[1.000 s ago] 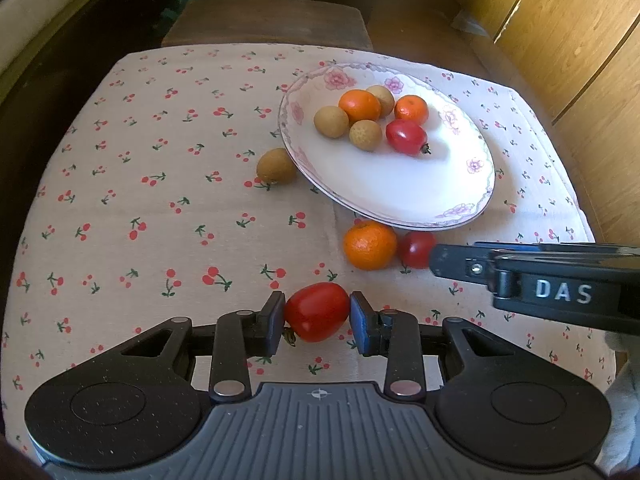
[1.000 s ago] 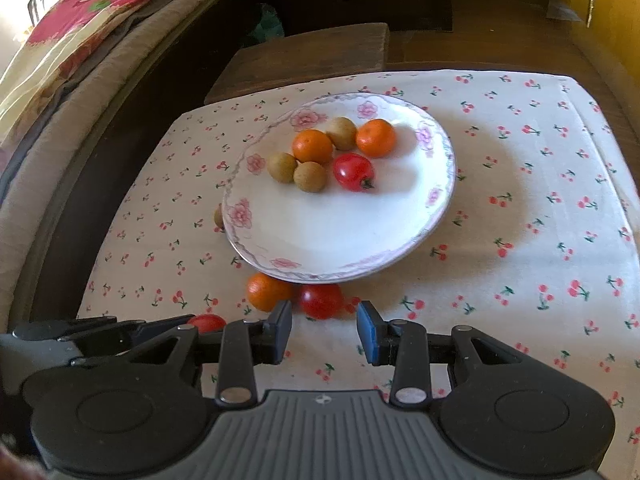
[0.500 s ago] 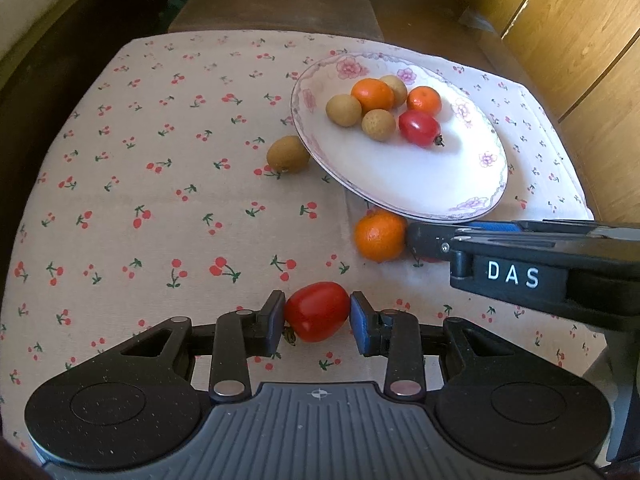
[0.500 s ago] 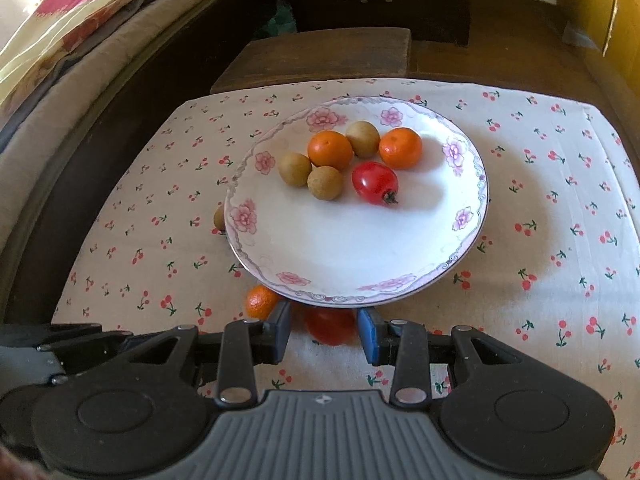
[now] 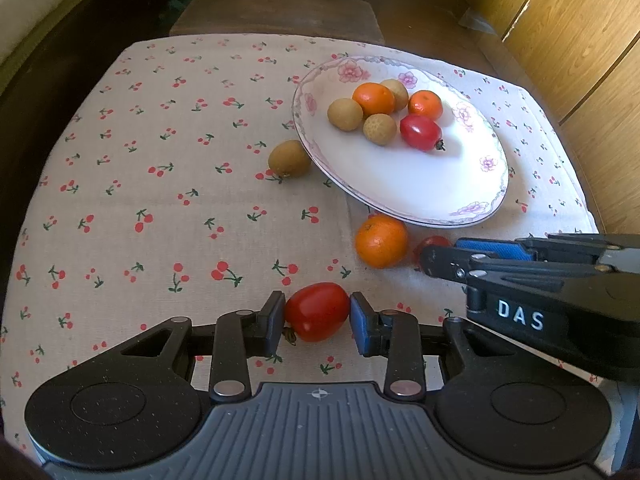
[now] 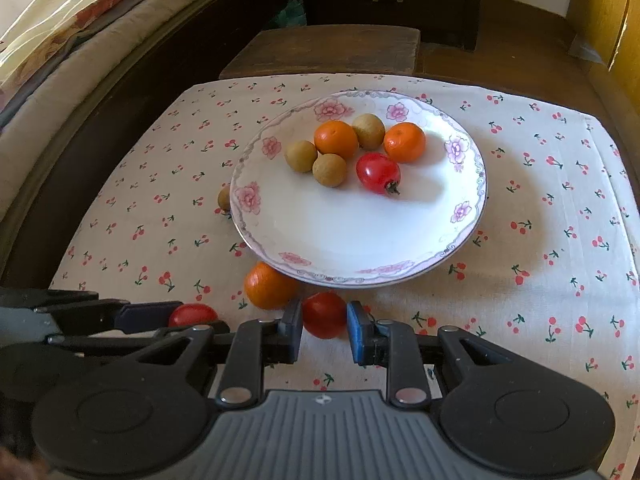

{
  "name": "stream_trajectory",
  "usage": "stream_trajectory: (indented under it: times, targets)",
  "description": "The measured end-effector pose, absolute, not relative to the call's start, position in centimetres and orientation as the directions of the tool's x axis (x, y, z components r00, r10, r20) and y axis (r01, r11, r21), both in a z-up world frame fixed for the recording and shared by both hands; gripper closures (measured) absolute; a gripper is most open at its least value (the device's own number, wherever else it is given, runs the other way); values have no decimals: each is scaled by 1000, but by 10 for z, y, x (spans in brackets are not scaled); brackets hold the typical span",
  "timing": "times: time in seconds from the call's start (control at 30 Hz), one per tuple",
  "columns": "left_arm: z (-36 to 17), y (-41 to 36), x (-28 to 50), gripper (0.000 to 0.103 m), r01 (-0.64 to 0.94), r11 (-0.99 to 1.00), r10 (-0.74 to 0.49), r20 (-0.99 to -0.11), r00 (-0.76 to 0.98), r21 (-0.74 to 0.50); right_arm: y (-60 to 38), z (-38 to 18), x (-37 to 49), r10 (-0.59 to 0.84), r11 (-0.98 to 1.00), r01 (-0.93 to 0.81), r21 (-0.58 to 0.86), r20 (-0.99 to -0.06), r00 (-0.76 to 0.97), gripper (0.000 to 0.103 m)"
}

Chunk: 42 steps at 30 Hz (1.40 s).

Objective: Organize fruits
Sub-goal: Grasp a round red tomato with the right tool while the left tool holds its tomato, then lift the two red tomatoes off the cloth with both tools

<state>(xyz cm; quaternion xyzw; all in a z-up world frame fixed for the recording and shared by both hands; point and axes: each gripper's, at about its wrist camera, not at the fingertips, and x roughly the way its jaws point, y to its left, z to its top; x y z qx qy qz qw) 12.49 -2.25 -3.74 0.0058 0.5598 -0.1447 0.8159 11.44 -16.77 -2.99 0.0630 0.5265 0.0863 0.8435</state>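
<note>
My left gripper is shut on an oval red tomato just above the cherry-print cloth. In the right wrist view my right gripper has its jaws closing on a round red tomato beside the near rim of the white flowered plate. Both pads touch this tomato. The left wrist view shows this tomato mostly hidden behind the right gripper's fingers. The plate holds two mandarins, three longans and one tomato.
A loose mandarin lies on the cloth against the plate's near rim, close to the right gripper's left finger. A loose longan sits at the plate's left rim. A dark wooden stool stands beyond the table, and a bed is on the left.
My right gripper has moved in around the tomato by the plate's rim, and its jaws have narrowed onto it. The left gripper still holds its tomato in the same spot.
</note>
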Motion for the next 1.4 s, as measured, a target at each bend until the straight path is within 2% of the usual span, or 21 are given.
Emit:
stream_trajectory:
  times: [0.1, 0.2, 0.7, 0.83, 0.9, 1.03, 1.4]
  targets:
    - [-36, -22, 123, 60, 240, 959, -229, -916, 331, -153, -168, -26, 107, 205, 979, -87, 186, -880, 428, 77]
    - [-34, -24, 118, 60, 246, 956, -235, -914, 331, -157, -168, -22, 98, 197, 980, -99, 171, -884, 424, 84]
    - [-33, -26, 114, 61, 242, 957, -234, -917, 322, -160, -185, -23, 94, 223, 973, -45, 225, -876, 427, 84]
    - [-35, -25, 117, 61, 238, 956, -244, -916, 319, -172, -177, -28, 100, 221, 974, -54, 218, -880, 420, 81]
    - [-34, -24, 119, 57, 231, 957, -247, -912, 327, -176, -176, -29, 104, 225, 973, -57, 222, -879, 421, 79]
    - [-35, -23, 126, 54, 211, 959, -252, -911, 326, -189, -174, -32, 109, 224, 974, -73, 213, -883, 413, 71]
    - [-39, -32, 127, 54, 251, 957, -227, -918, 325, -148, -169, -42, 111, 197, 980, -102, 170, -898, 392, 74]
